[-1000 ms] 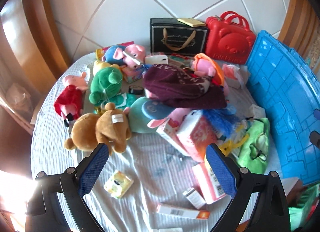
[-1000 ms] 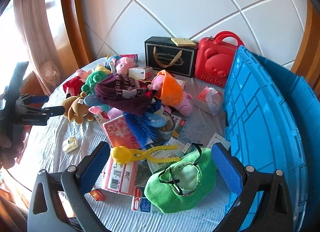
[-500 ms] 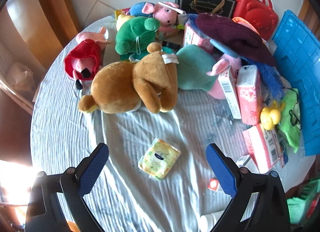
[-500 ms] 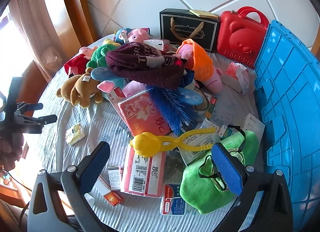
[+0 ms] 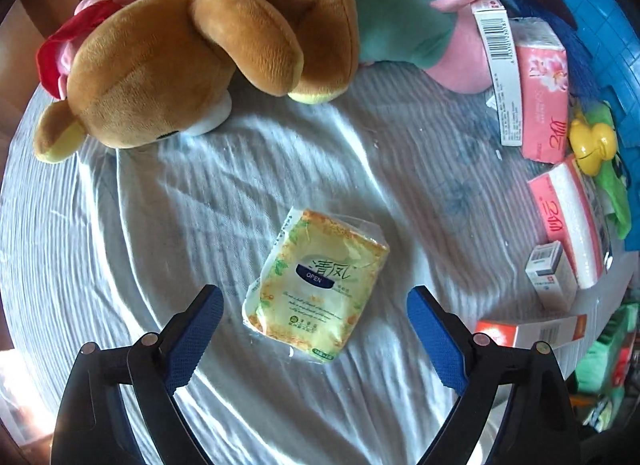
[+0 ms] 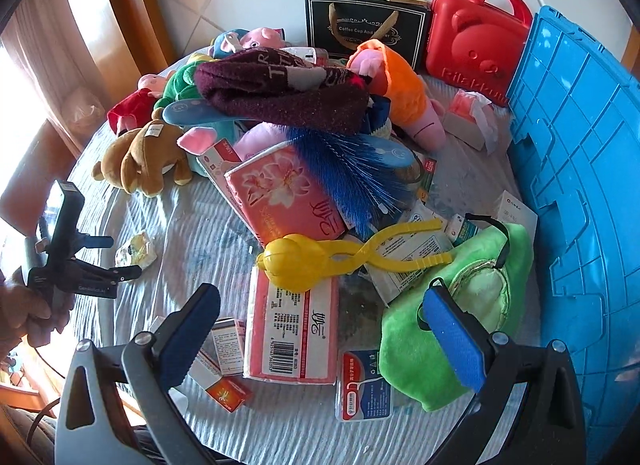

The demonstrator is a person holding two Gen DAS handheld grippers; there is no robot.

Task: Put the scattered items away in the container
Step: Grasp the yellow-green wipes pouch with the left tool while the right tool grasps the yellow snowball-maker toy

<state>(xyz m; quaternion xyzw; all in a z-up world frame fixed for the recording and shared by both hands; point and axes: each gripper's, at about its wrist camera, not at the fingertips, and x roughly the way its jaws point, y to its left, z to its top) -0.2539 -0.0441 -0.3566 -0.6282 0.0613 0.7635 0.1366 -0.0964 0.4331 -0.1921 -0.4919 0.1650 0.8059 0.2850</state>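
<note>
A small yellow-green tissue pack point(image 5: 316, 285) lies flat on the white tablecloth point(image 5: 160, 225). My left gripper point(image 5: 314, 297) points steeply down over it. Its jaws are closing, the pack lies between the blue pads point(image 5: 196, 329), and neither pad touches it. The right wrist view shows the same pack point(image 6: 136, 251) just beyond the left gripper point(image 6: 116, 261), which a hand point(image 6: 24, 313) holds. My right gripper point(image 6: 320, 297) is open and holds nothing, hanging over a pink tissue pack point(image 6: 292, 329) and a yellow clamp toy point(image 6: 320, 255). The blue container point(image 6: 580, 185) stands at the right.
A brown plush bear point(image 5: 180, 45) lies just beyond the tissue pack. The middle holds a pile with a maroon hat point(image 6: 280, 93), a blue brush point(image 6: 352, 169) and plush toys. A green cloth point(image 6: 460, 325), small boxes point(image 6: 228, 389), a red case point(image 6: 472, 37) and a black box point(image 6: 364, 25) ring the pile.
My left gripper dropped down onto the tissue pack, which now sits between its fingers, and the jaws narrowed slightly. My right gripper sank a little toward the pile.
</note>
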